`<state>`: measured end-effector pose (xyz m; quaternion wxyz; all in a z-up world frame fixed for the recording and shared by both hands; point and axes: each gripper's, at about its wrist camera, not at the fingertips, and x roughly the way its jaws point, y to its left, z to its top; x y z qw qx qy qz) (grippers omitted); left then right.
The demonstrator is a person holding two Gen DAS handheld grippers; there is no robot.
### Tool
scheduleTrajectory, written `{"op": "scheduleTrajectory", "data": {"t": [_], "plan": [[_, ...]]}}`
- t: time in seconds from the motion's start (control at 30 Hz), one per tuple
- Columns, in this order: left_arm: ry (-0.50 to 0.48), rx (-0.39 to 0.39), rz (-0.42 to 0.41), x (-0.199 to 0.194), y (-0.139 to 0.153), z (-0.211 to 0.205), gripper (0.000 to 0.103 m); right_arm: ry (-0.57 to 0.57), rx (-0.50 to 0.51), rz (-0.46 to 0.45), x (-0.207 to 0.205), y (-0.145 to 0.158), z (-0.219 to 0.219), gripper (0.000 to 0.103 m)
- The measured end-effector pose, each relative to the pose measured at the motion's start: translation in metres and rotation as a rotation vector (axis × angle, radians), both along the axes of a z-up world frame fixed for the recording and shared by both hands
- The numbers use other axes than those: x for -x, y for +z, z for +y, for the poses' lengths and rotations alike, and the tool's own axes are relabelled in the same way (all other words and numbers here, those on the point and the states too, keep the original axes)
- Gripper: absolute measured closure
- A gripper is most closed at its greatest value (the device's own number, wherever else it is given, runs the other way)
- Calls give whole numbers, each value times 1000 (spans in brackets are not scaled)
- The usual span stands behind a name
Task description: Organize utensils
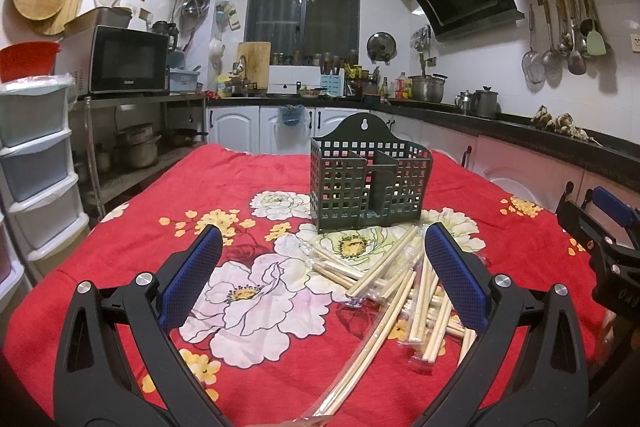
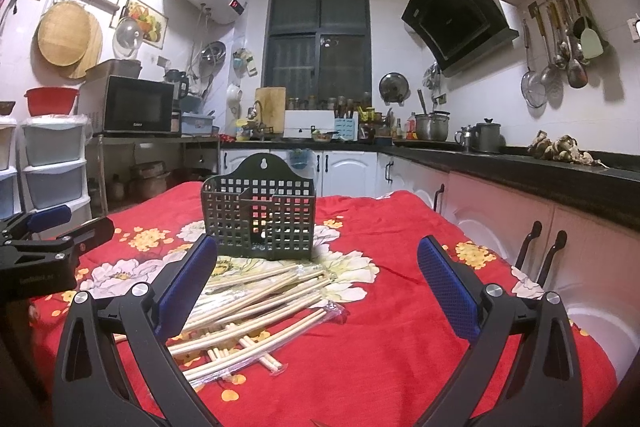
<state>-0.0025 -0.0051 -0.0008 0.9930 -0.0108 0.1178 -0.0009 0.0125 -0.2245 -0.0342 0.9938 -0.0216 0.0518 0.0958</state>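
Both tongs, left and right, wide open, empty, above chopsticks before basket.

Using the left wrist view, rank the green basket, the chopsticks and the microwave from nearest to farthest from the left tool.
1. Chopsticks: piled on the red cloth, right by the left tool, under its right finger.
2. Green basket: upright just beyond the pile, mid-table.
3. Microwave: far left, on the shelf past the table.
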Motion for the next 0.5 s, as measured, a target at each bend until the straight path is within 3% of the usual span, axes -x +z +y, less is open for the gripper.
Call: {"op": "scheduleTrajectory", "data": {"t": [0.5], "plan": [[35,71,154,-26,3,43,9,94,29,119,-25,9,12,6]]}}
